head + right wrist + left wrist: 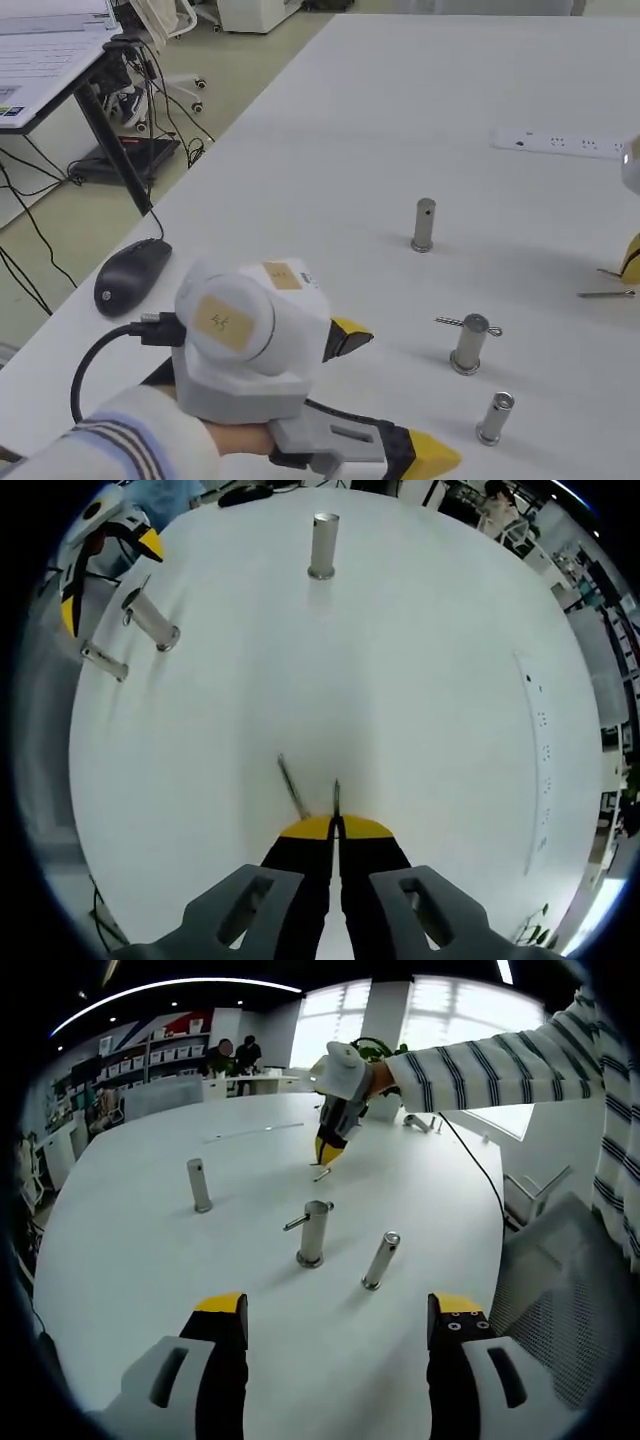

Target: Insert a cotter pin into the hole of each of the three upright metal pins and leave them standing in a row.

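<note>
**Pinching one cotter pin, with two uprights left to fill**

The right gripper [336, 825] has its jaws pressed together on a held cotter pin [336, 798]. The pin's free end pokes straight out past the yellow tips, so its long axis runs along the jaws. Just left of it in the right gripper view, a loose cotter pin [292, 787] lies flat on the white table [430, 680], apart from the jaws.

Three metal pins stand in a row, left of the right gripper in the head view. The far pin [424, 224] is bare and shows a dark hole near its top. The middle pin [468, 345] already carries a fitted cotter pin [450, 322], which runs through it from left to right. The near pin [494, 417] shows no cotter pin, and its hole is too small to make out.

The left gripper [390, 398] hovers at the near left with its jaws spread wide and empty. It points toward the row, and the near pin is the upright closest to it.

By my reading, one upright of three is done. The coming move turns on alignment. From the right gripper the far pin sits straight ahead along the jaw line and well apart, while the other two lie off to its left. The held cotter pin would have to come in level with the table, at the height of the hole and along the hole's own axis. A sideways nudge could tip an upright, and the empty left gripper is the one placed to steady it.
</note>
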